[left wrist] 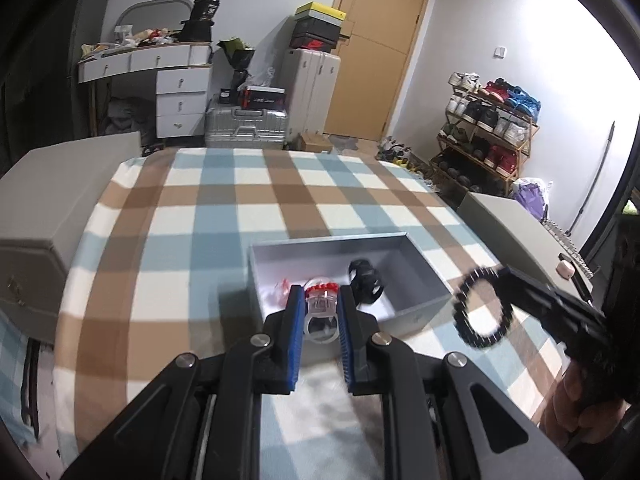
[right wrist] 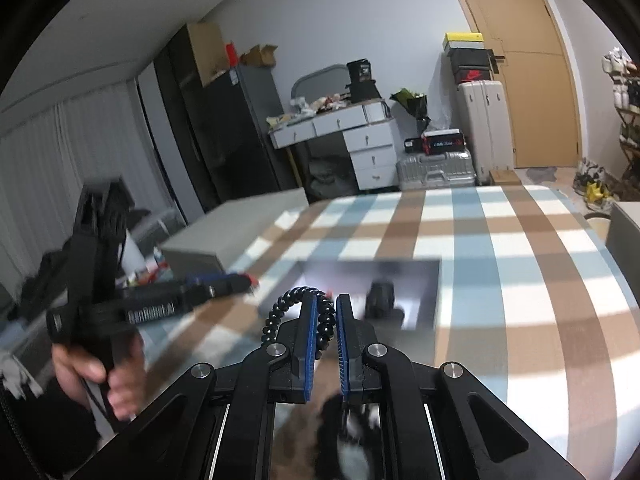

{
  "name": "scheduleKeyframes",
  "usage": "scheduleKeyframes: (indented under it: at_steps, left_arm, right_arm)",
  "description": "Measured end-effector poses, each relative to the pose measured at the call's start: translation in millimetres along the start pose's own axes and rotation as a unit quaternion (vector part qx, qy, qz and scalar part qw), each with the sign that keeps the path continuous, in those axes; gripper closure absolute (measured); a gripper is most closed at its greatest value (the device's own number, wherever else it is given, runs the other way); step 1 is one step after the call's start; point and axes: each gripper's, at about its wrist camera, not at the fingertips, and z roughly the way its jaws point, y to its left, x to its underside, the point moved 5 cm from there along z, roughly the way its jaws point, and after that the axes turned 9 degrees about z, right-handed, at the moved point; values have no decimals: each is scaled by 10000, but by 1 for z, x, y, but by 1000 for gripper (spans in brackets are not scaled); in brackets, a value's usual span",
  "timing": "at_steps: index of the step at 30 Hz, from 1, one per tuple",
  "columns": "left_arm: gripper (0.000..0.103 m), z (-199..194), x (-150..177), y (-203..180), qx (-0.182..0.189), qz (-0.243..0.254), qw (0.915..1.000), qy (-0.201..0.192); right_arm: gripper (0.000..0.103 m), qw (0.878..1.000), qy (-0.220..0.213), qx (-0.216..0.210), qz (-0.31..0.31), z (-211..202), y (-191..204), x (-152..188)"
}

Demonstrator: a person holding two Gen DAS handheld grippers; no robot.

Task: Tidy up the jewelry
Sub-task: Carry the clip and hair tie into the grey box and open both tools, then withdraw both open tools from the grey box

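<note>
A grey open box (left wrist: 416, 302) stands on the checked cloth; it also shows in the right wrist view (right wrist: 428, 300). Inside lie a black bracelet (left wrist: 364, 280) and a small red piece (left wrist: 283, 286). My left gripper (left wrist: 319, 300) is shut on a clear bracelet with red beads (left wrist: 321, 304), held over the box's near edge. My right gripper (right wrist: 326, 308) is shut on a black beaded bracelet (right wrist: 280, 312), held in the air to the right of the box; it also shows in the left wrist view (left wrist: 480, 312).
The table carries a blue, brown and white checked cloth (left wrist: 240, 216). Grey boxes stand at its left (left wrist: 52, 216) and right (left wrist: 516, 228) edges. Behind are a white desk (left wrist: 160, 76), suitcases (left wrist: 248, 128) and a shoe rack (left wrist: 488, 128).
</note>
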Motion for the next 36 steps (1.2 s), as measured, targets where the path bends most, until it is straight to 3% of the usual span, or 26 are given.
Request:
scheduleKeyframes:
  at_steps: [9, 14, 19, 28, 30, 33, 34, 36]
  left_arm:
    - [92, 33, -15, -13, 230, 118, 9996, 132]
    - [92, 50, -14, -17, 387, 86, 9988, 298]
    - [92, 58, -12, -17, 487, 44, 9978, 458]
    - [89, 68, -7, -16, 638, -10, 9955, 698]
    - [83, 68, -6, -14, 508, -10, 9960, 742]
    - [61, 61, -7, -14, 656, -70, 9959, 621]
    - [50, 57, -7, -15, 649, -76, 9963, 558]
    - [44, 51, -8, -13, 593, -87, 9972, 443]
  right_arm:
    - [94, 9998, 69, 156, 30, 43, -21, -35]
    - [94, 9984, 309, 411, 225, 66, -41, -30]
    - [94, 9974, 473, 348, 406, 76, -52, -25]
    - [91, 9965, 537, 593, 226, 85, -54, -19]
    - [90, 9961, 590, 569, 315, 85, -57, -19]
    - [76, 9960, 455, 655, 415, 75, -63, -21]
    - [74, 9962, 388, 628, 460, 70, -63, -22]
    - [73, 9967, 288, 576, 501, 63, -62, -25]
